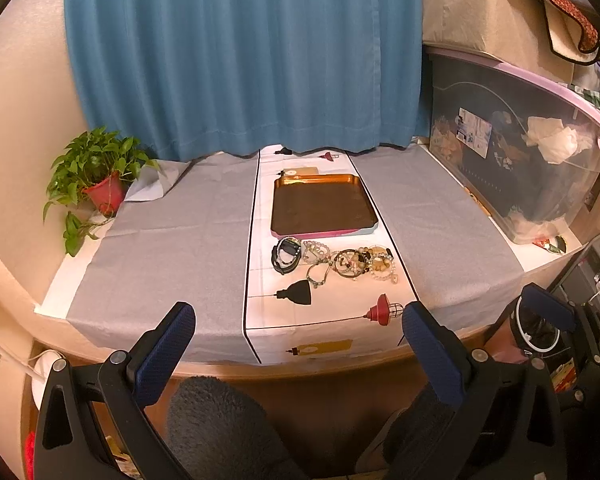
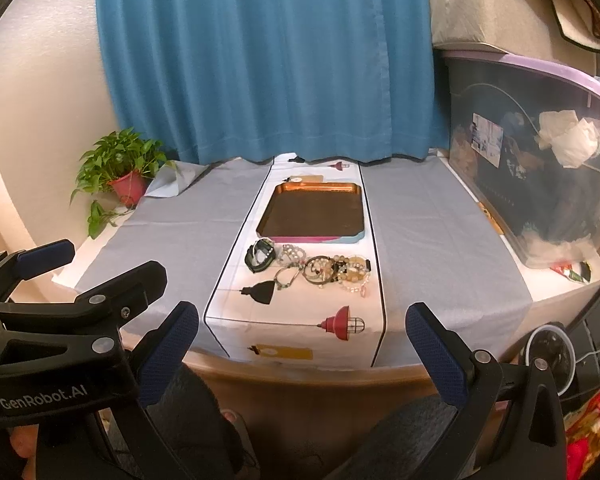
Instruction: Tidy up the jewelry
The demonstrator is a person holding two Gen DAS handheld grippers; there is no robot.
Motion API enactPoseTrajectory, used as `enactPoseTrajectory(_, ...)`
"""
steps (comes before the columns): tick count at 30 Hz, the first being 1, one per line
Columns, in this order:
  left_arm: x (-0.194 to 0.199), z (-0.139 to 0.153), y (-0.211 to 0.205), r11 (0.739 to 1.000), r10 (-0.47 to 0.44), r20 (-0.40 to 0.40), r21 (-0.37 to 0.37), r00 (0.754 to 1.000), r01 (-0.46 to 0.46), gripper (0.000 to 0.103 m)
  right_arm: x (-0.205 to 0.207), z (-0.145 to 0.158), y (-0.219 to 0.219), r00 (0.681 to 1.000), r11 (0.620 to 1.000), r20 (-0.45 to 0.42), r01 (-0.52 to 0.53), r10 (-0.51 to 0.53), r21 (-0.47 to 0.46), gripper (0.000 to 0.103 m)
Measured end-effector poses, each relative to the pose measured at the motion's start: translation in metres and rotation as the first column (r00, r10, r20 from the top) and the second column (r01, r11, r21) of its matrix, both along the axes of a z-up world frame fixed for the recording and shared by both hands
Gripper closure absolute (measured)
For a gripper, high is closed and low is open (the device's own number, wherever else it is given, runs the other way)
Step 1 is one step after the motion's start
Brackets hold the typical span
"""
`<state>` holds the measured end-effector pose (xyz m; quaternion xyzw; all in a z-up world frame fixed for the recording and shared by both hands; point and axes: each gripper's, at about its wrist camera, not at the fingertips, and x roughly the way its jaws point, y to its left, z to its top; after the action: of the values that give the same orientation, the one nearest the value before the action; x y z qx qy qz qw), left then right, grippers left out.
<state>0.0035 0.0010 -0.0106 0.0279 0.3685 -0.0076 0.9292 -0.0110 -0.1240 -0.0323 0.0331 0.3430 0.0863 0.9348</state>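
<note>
Heap of beaded bracelets and watches (image 1: 334, 261) just before rectangular copper-rimmed tray (image 1: 323, 205), potted green plant (image 1: 94, 176) far left, clear plastic storage bin (image 1: 532, 152) right, blue curtain (image 1: 240, 56) behind.

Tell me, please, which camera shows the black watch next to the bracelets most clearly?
The left wrist view: the black watch appears slightly larger there, with its face and strap loop distinct. The right wrist view shows the same watch unobstructed, only smaller and more oblique.
</note>
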Motion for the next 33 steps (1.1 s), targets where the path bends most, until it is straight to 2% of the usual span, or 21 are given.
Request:
enactPoseTrajectory(17, -0.012, -0.002, 0.005, 1.0, 0.002, 0.003, -0.005, 1.0, -0.002, 0.0, -0.003, -0.001, 0.001, 1.0, 1.0, 0.0, -0.002, 0.002, 0.004, 0.0)
enactPoseTrajectory(33, -0.02, 0.0, 0.007, 1.0, -0.005, 0.028, 0.027, 1.0, 0.004, 0.0, -0.007, -0.004, 0.002, 1.0, 0.999, -0.004, -0.022, 0.022, 0.037, 0.0)
